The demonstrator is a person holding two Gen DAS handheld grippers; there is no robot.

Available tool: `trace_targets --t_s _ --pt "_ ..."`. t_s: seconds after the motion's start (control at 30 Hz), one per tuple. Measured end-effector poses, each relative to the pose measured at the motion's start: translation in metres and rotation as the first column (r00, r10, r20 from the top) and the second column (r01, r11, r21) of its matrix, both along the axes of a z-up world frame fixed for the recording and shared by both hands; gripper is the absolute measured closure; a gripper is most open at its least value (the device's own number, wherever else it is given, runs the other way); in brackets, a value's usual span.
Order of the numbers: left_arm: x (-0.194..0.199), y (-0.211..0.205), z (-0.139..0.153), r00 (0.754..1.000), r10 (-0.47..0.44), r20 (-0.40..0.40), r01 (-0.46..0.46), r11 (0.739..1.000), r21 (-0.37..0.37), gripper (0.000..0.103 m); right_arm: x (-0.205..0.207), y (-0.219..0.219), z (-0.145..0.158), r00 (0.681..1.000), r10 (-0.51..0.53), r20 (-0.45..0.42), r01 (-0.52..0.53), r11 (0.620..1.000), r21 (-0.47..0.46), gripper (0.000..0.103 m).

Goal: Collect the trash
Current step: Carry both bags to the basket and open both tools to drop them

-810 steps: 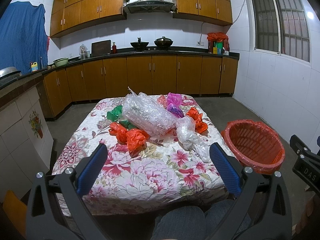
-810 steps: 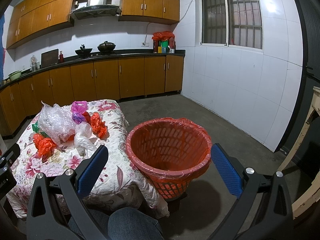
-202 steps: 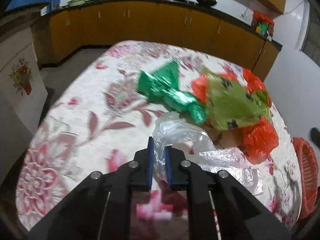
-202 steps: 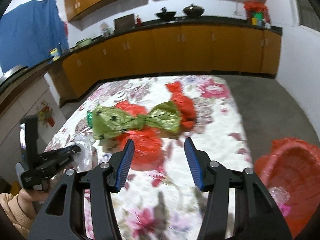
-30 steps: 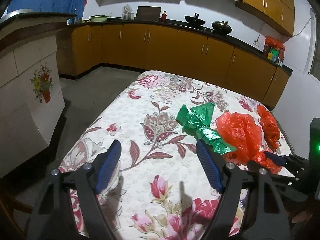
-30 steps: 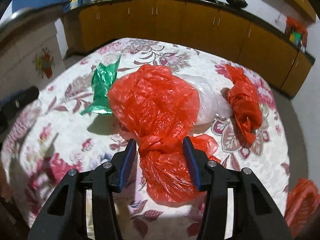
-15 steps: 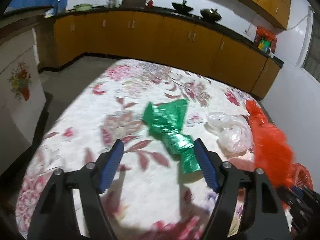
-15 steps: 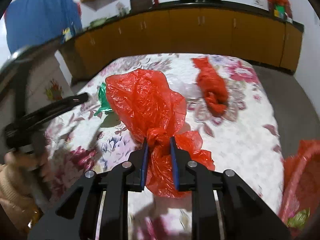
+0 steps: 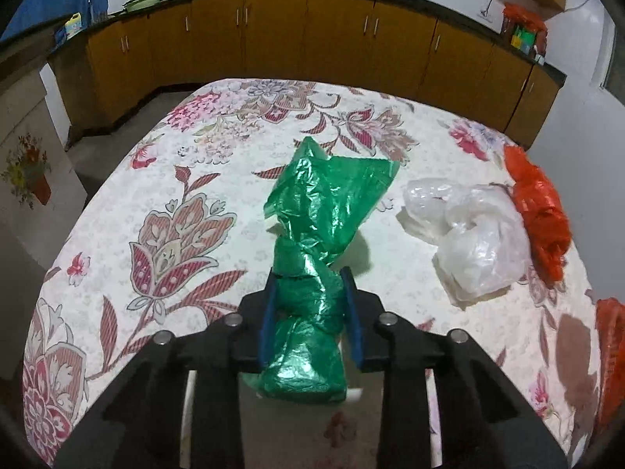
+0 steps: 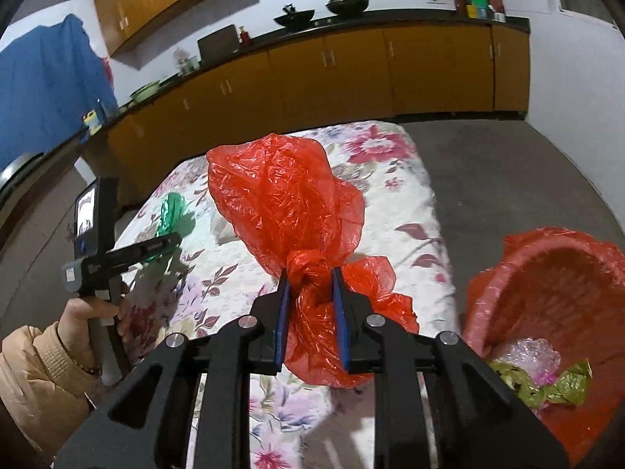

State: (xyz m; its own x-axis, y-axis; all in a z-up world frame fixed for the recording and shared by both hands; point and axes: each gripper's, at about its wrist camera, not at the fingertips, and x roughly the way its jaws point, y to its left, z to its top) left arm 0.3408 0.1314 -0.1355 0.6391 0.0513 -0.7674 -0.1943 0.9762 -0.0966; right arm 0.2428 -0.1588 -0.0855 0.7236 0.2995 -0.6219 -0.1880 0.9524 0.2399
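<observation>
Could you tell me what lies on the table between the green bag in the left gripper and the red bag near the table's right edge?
A crumpled clear plastic bag lies between the green bag and the red bag; the left wrist view shows it.

We count one green bag (image 9: 312, 269), one clear bag (image 9: 472, 242) and two red bags, one (image 9: 541, 215) lying on the cloth and one (image 10: 289, 219) held up. We see one red basket (image 10: 547, 273) and two grippers, left (image 9: 310, 312) and right (image 10: 310, 305).

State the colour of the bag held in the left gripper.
Green: the bag in the left gripper, clearest in the left wrist view.
</observation>
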Motion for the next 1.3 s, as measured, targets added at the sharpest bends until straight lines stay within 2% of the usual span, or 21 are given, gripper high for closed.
trace_targets --t_s 0.17,0.4,0.6,0.8,1.0,1.3 --pt "-0.022 -0.018 0.027 0.994 -0.064 0.083 0.063 0.998 0.023 0.074 -0.013 -0.026 0.012 0.997 -0.069 0.033 0.068 0.997 0.023 0.082" --pt "-0.058 -0.070 0.069 0.963 -0.204 0.178 0.211 0.977 -0.025 0.074 -0.042 -0.063 0.032 0.979 -0.189 0.082 0.184 0.981 0.059 0.082" --pt "-0.091 -0.132 0.101 0.907 -0.346 0.242 0.365 0.930 -0.038 0.074 -0.064 -0.091 0.042 0.954 -0.280 0.106 0.273 0.959 0.079 0.082" --pt "-0.116 -0.185 0.120 0.849 -0.449 0.280 0.477 0.878 -0.037 0.074 -0.086 -0.120 0.050 0.925 -0.357 0.128 0.346 0.933 0.098 0.082" --pt "-0.132 -0.221 0.129 0.803 -0.515 0.299 0.552 0.832 -0.048 0.074 -0.102 -0.142 0.054 0.896 -0.421 0.138 0.407 0.905 0.123 0.082" --pt "-0.142 -0.264 0.131 0.751 -0.586 0.304 0.631 0.773 -0.068 0.074 -0.121 -0.173 0.056 0.863 -0.486 0.139 0.463 0.870 0.168 0.082"
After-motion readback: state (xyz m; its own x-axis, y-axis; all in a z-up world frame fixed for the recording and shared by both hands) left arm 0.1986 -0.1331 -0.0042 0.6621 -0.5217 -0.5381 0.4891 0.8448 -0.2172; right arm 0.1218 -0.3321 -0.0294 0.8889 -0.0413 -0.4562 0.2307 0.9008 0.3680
